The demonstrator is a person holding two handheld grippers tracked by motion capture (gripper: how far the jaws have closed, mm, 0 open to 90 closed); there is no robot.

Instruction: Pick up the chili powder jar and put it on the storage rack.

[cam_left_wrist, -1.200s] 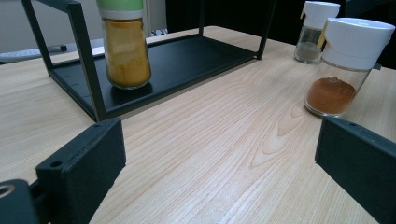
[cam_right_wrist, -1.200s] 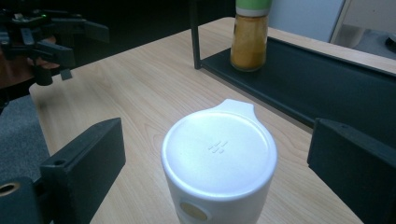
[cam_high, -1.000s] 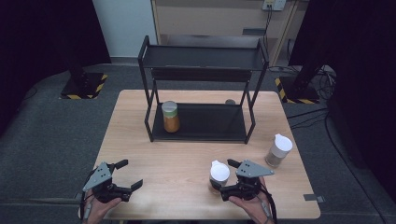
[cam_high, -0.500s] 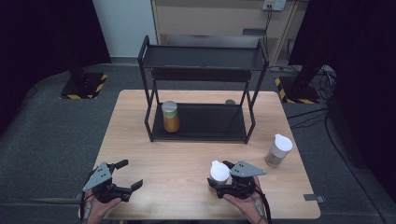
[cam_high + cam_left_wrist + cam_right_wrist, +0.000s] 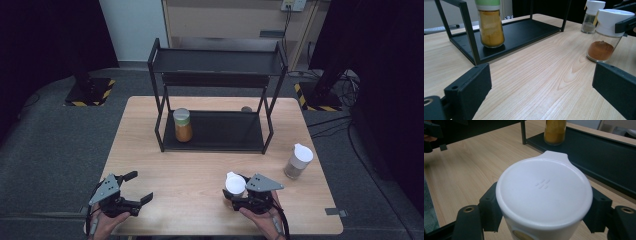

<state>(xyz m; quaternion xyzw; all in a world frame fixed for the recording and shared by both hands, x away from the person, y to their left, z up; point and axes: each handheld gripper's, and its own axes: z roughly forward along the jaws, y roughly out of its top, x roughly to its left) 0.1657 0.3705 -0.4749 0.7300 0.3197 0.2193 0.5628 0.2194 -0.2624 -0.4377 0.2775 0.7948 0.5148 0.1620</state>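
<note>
Wooden table (image 5: pixel 200 175) | right gripper (image 5: pixel 239 196) fingers just closed, clamped on white-capped jar (image 5: pixel 235 184) | left gripper (image 5: pixel 131 187) fingers apart

High view overhead, far; gripper views low, close; all share rack (image 5: pixel 215 131).

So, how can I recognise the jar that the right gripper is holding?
On the pale wooden table, look in front of the black metal shelf rack, at the near right edge. The glass jar with reddish-brown powder and white lid stands between the right gripper fingers; its white-lidded neighbour holds grey powder.
</note>
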